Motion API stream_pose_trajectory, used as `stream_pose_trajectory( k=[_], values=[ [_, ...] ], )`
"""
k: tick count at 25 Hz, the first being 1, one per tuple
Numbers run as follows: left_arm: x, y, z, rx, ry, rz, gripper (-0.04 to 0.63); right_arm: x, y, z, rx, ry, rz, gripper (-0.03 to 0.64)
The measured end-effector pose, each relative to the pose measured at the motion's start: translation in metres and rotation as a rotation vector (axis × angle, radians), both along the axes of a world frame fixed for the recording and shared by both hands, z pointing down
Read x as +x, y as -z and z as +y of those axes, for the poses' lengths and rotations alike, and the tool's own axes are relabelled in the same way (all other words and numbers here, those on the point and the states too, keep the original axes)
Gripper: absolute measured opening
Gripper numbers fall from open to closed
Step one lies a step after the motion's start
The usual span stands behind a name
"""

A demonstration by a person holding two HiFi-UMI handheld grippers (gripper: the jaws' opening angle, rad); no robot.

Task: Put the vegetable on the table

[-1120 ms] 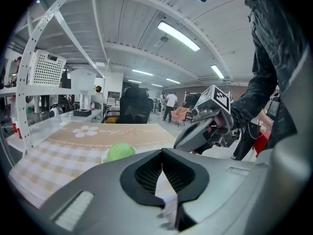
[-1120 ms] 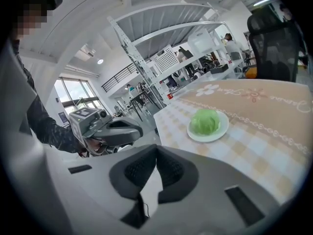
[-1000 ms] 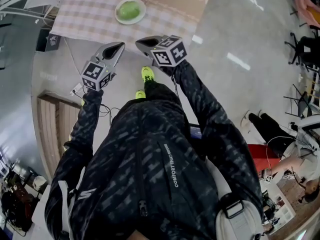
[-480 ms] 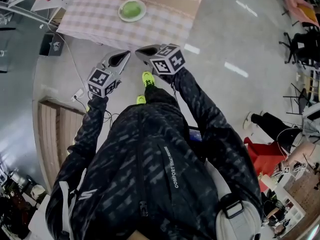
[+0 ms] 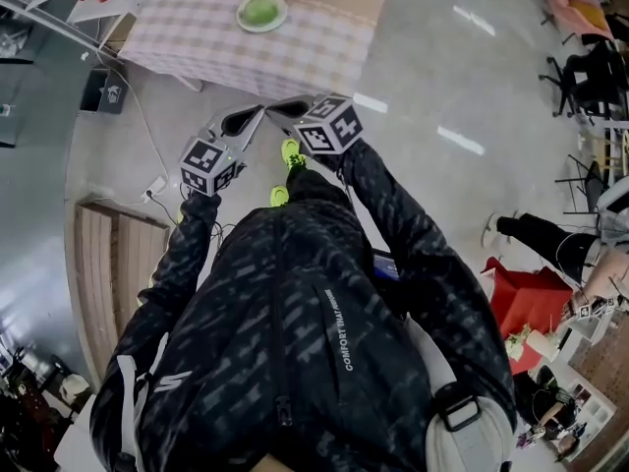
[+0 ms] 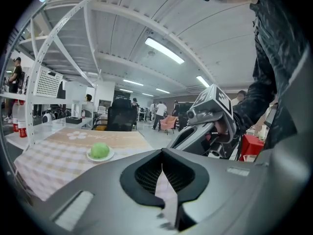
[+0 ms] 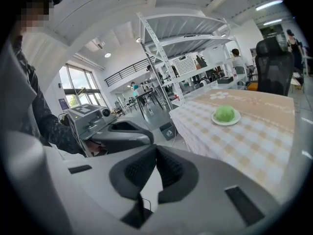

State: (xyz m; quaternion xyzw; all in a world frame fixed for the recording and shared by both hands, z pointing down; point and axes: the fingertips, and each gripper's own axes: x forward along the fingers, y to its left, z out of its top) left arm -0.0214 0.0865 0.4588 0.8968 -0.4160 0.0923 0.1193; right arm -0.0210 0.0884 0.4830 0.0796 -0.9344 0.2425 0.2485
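Note:
A round green vegetable (image 5: pixel 259 10) lies on a small white plate (image 5: pixel 278 20) on a table with a checked cloth (image 5: pixel 197 42). The vegetable (image 6: pixel 100 150) shows ahead of the left gripper and, in the right gripper view, the vegetable (image 7: pixel 225 113) shows at the right. My left gripper (image 5: pixel 255 115) and right gripper (image 5: pixel 278 105) are held side by side over the floor, short of the table's near edge. Both are shut with nothing between the jaws. The left gripper's (image 6: pixel 162 169) pads meet, and so do the right gripper's (image 7: pixel 155 153).
A white metal rack (image 7: pixel 166 48) stands left of the table. A wooden platform (image 5: pixel 103 254) and cables (image 5: pixel 157 180) lie on the floor at the left. A black office chair (image 7: pixel 272 65) stands beyond the table. People stand far off. A red bag (image 5: pixel 531 298) sits at the right.
Both grippers have drawn closer together and nearer the table's edge in the head view. The plate looks slightly smaller and higher in the frame. The jaws stay shut.

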Motion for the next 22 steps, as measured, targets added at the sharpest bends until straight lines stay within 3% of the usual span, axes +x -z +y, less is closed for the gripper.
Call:
stream_pose_trajectory(
  k=[11, 15, 22],
  values=[
    [0.001, 0.016, 0.027, 0.032, 0.002, -0.02, 0.0, 0.004, 0.011, 0.027, 0.016, 0.005, -0.009, -0.002],
    [-0.01, 0.019, 0.022, 0.029, 0.024, -0.019, 0.0, 0.0, 0.014, 0.024, 0.026, 0.031, 0.004, -0.002],
    [0.004, 0.018, 0.019, 0.029, 0.03, -0.011, 0.0, 0.018, 0.02, 0.014, 0.081, 0.048, 0.021, -0.002]
  ],
)
